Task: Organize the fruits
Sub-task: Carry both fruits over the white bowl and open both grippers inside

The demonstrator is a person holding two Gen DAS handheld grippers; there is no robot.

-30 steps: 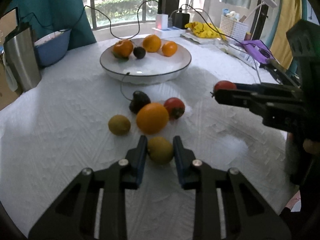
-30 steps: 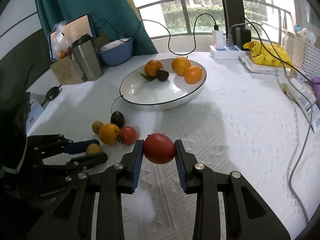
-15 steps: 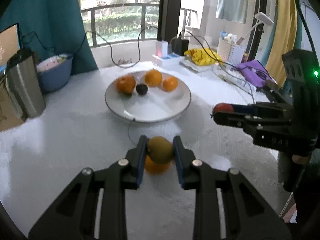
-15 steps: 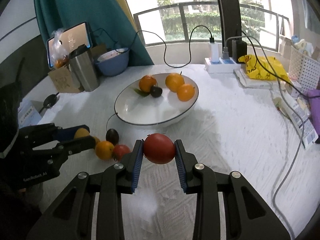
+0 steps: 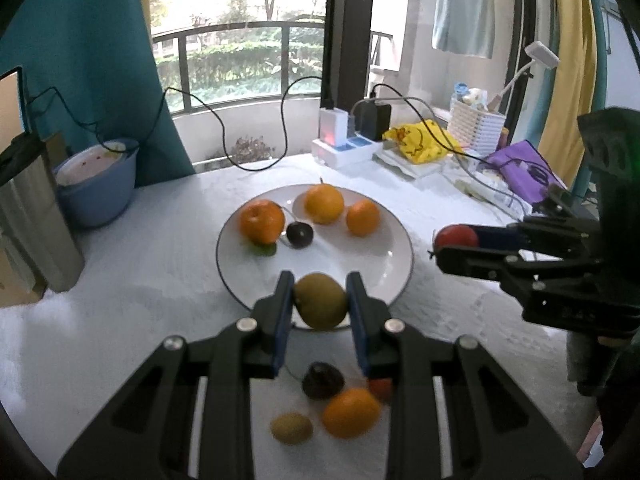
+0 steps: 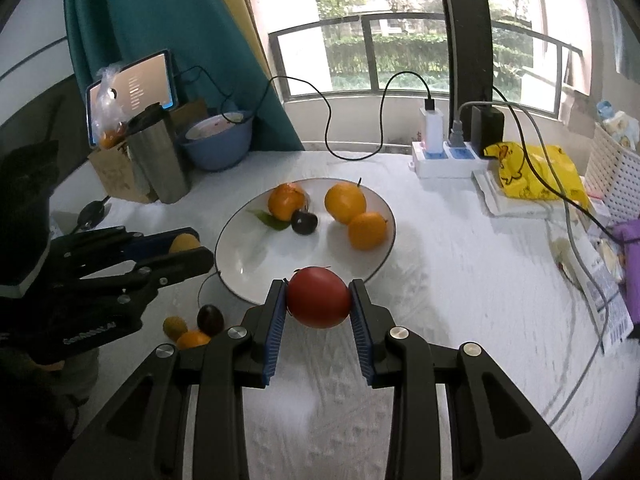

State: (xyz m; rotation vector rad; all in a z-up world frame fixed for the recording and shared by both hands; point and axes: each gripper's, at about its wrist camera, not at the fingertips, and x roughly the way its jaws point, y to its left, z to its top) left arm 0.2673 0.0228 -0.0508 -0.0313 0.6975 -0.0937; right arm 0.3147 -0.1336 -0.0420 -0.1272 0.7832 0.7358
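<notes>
My left gripper (image 5: 320, 300) is shut on a yellow-green fruit (image 5: 320, 301), held in the air over the near rim of the white plate (image 5: 394, 256). My right gripper (image 6: 318, 298) is shut on a red tomato (image 6: 318, 297), also raised near the plate's (image 6: 240, 256) front edge. The plate holds three oranges (image 5: 324, 203) and a dark plum (image 5: 299, 234). Below my left gripper an orange (image 5: 351, 412), a small green fruit (image 5: 291, 428), a dark fruit (image 5: 322, 380) and part of a red one (image 5: 380, 388) lie on the white cloth.
A steel flask (image 6: 160, 156) and a blue bowl (image 6: 218, 144) stand at the back left. A power strip with chargers (image 6: 448, 158), a yellow bag (image 6: 532, 178), a white basket (image 6: 616, 176) and cables (image 6: 584, 216) crowd the back right.
My left gripper has lifted the yellow-green fruit off the cloth and carried it forward over the plate's near rim. My right gripper has risen and moved toward the plate with the tomato.
</notes>
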